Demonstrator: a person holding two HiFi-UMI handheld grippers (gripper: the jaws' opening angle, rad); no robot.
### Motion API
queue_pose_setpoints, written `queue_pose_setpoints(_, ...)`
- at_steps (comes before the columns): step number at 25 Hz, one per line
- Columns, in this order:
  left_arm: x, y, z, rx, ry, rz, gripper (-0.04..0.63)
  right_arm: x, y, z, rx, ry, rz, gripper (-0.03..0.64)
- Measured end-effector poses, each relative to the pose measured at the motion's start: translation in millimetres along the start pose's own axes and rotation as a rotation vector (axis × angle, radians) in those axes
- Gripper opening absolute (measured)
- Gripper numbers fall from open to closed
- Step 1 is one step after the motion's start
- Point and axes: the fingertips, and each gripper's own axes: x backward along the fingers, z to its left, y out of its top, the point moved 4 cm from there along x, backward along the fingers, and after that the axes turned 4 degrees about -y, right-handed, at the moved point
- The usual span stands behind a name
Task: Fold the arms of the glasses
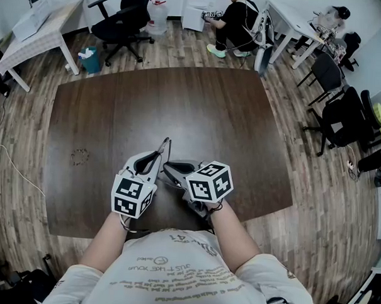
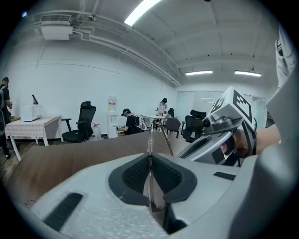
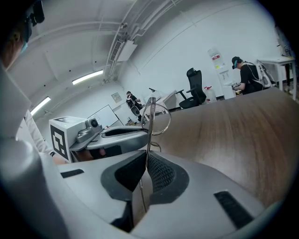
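Note:
Thin wire-framed glasses [image 1: 166, 151] hang in the air over the near part of a dark brown table [image 1: 180, 97], held between both grippers. My left gripper [image 1: 159, 154] is shut on one thin metal arm [image 2: 150, 140], which rises straight out of its pads. My right gripper [image 1: 171, 171] is shut on another thin metal part of the frame, and a round lens rim [image 3: 158, 119] shows just beyond its jaws. In the left gripper view the right gripper [image 2: 219, 140] sits close on the right. The left gripper [image 3: 100, 136] appears close at the left of the right gripper view.
A small ring of beads [image 1: 80, 156] lies on the table's left part. Black office chairs [image 1: 124, 19] and white tables [image 1: 41, 28] stand beyond the far edge, where a person [image 1: 233, 21] crouches. More chairs [image 1: 337, 117] stand on the right.

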Motion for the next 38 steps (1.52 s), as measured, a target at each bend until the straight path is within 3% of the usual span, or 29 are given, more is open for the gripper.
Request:
queue_pose_setpoints(18,1,0,-1,0.054,-0.017,-0.012,0.034,-7,3,1,0.025,-0.005,0.003,0.025)
queue_pose_setpoints(23,3,0,2,0.057,-0.005,-0.022,0.034,-7,5,5,0.14,-0.039,-0.021,0.032)
queue_pose_setpoints(27,2,-1,4,0.059,0.01,-0.024,0.032,-5,7,5,0.212,-0.066,-0.035,0.103)
queue_pose_setpoints(38,6,-1,17,0.111,0.07,-0.039,0.032,33,36,9,0.175,-0.103,-0.217,0.115)
